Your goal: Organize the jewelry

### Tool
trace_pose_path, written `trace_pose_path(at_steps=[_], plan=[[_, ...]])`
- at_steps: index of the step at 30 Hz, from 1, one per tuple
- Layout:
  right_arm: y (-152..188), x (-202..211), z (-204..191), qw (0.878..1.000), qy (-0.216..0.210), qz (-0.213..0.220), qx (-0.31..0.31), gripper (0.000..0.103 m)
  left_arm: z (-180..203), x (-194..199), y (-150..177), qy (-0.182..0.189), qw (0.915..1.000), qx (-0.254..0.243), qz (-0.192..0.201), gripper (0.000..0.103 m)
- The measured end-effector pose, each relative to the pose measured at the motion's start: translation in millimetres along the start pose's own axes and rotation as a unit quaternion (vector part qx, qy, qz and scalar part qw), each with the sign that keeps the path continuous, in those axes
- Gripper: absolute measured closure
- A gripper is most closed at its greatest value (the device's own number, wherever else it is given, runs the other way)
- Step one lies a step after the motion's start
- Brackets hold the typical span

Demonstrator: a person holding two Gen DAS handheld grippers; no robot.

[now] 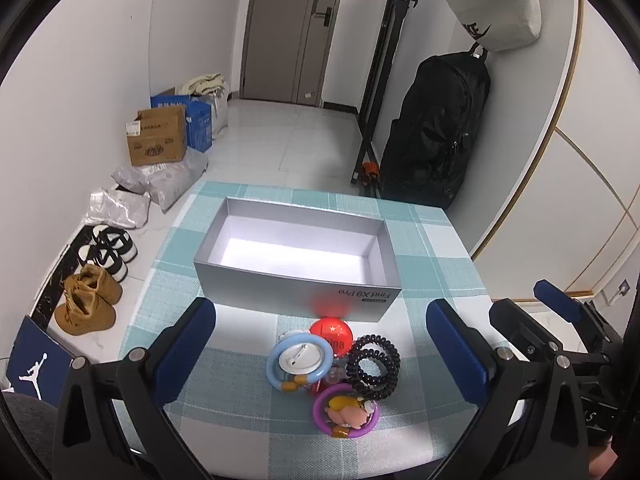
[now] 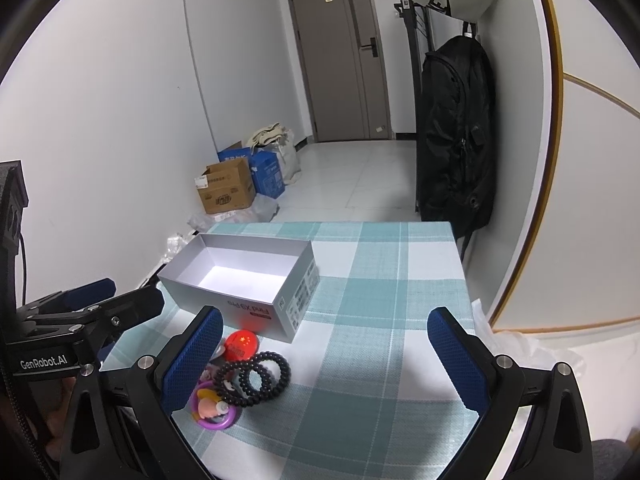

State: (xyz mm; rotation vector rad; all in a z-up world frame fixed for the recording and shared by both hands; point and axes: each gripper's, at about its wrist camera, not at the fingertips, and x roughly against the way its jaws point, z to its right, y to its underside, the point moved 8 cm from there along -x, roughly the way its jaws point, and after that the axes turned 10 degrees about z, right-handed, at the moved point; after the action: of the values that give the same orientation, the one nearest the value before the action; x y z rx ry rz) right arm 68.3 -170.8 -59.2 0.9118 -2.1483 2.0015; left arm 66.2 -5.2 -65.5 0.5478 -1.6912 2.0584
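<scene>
Jewelry heaped on the checked bench (image 1: 440, 256) just in front of the open grey box (image 1: 296, 276): red badge (image 1: 332, 332) touching the box wall, blue ring (image 1: 300, 362), black coil bands (image 1: 374, 364), purple ring (image 1: 346, 410). Left gripper (image 1: 320, 348) spread wide around the heap, empty. Right gripper (image 2: 324, 356) likewise apart, empty. Blue ring hidden in the right view; shoes (image 1: 90, 292) beside the bench only in the left.

Black plastic left gripper (image 1: 322, 344) and right gripper (image 2: 326, 354), each with two blue textured pads (image 1: 182, 354), silver round screws (image 2: 146, 361) at finger bases, white "GenRobot.AI" lettering (image 2: 44, 361) on left housing, thin black cable (image 2: 23, 264).
</scene>
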Motion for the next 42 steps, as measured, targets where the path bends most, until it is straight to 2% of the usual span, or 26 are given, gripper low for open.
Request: trace_pose_path(at_steps=[5, 9, 15, 23, 25, 30, 36, 39, 42], plan=[[-0.1, -2.7, 1.1, 1.000, 0.003, -0.003, -0.001, 0.000, -3.9, -6.6, 7.5, 0.005, 0.9998, 0.004, -0.020, 0.001], [5.0, -8.0, 5.4, 1.000, 0.004, -0.017, -0.010, 0.000, -10.7, -13.6, 22.1, 0.026, 0.9974, 0.023, -0.062, 0.001], [15.4, -21.1, 18.8, 0.998, 0.010, -0.044, -0.034, 0.000, -10.0, -27.4, 51.5, 0.068, 0.9878, 0.025, -0.138, 0.001], [19.6, -36.3, 17.4, 0.997, 0.003, -0.060, -0.040, 0.000, -15.5, -37.0, 54.2, 0.077, 0.9833, 0.039, -0.160, 0.002], [20.1, -38.3, 14.5, 0.997, -0.001, -0.063, -0.035, 0.000, -14.9, -42.8, 56.4, 0.083, 0.9815, 0.039, -0.169, 0.010], [21.0, -41.6, 11.7, 0.997, -0.004, -0.064, -0.030, 0.000, -14.7, -50.3, 64.0, 0.094, 0.9761, 0.051, -0.189, 0.022], [22.4, -45.7, 13.5, 0.997, -0.007, -0.070, -0.042, 0.000, -26.1, -58.1, 65.2, 0.092, 0.9714, 0.085, -0.202, 0.028], [22.8, -46.4, 13.1, 0.996, -0.009, -0.071, -0.045, 0.000, -27.1, -60.2, 63.8, 0.085, 0.9724, 0.085, -0.200, 0.036], [23.5, -47.3, 11.8, 0.996, -0.010, -0.073, -0.044, 0.000, -25.5, -62.2, 65.4, 0.071, 0.9756, 0.064, -0.198, 0.046]])
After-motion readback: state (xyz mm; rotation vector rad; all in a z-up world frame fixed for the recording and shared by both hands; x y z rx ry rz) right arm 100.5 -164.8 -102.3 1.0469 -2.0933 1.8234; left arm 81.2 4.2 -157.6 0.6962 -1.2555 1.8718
